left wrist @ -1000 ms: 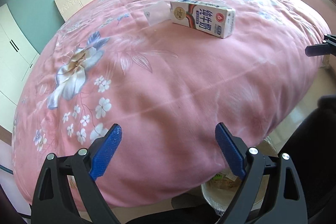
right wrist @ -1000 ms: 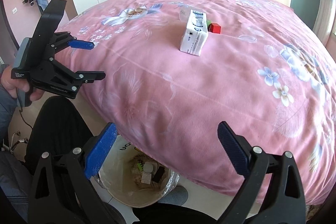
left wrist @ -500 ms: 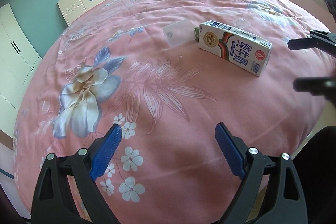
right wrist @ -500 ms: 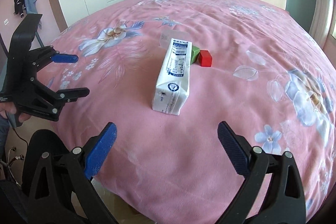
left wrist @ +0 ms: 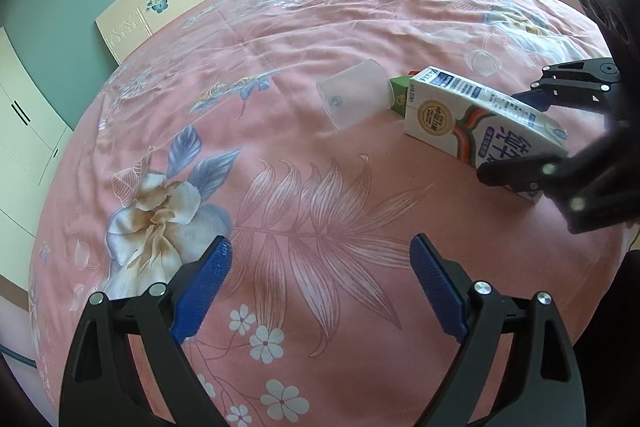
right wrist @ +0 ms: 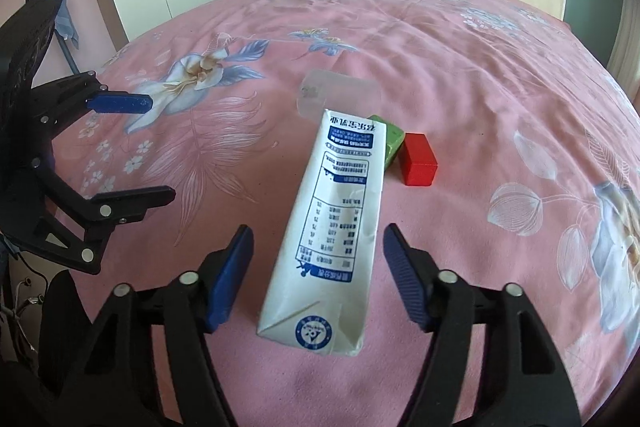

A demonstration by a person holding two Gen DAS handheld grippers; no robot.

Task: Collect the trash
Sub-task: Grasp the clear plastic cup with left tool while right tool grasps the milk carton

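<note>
Lying on its side on the pink floral bedspread (right wrist: pixel 460 39), the milk carton (right wrist: pixel 332 227) is running from the lower middle of the right wrist frame up toward the centre, its folded end nearest the camera. The right gripper (right wrist: pixel 318 273) is sitting at the bottom of that frame with the carton between its blue pads (right wrist: pixel 230 275); its jaws are closing, yet a gap is still showing on each side of the carton, so the pads are not pressing on it. At the carton's far end a green block (right wrist: pixel 390 139) is lying against it, a red block (right wrist: pixel 418 159) is sitting just beside the green one, and a clear plastic cup (right wrist: pixel 332 99) is lying on its side just beyond.

In the left wrist frame the left gripper (left wrist: pixel 320 287) is hovering over the leaf print at the bottom, its jaws spread wide with nothing between them. There the carton (left wrist: pixel 480 123) is appearing at the right of centre, with the right gripper's black fingers (left wrist: pixel 516 175) straddling its near end at the right edge, and the cup (left wrist: pixel 356 99) is lying left of it
</note>
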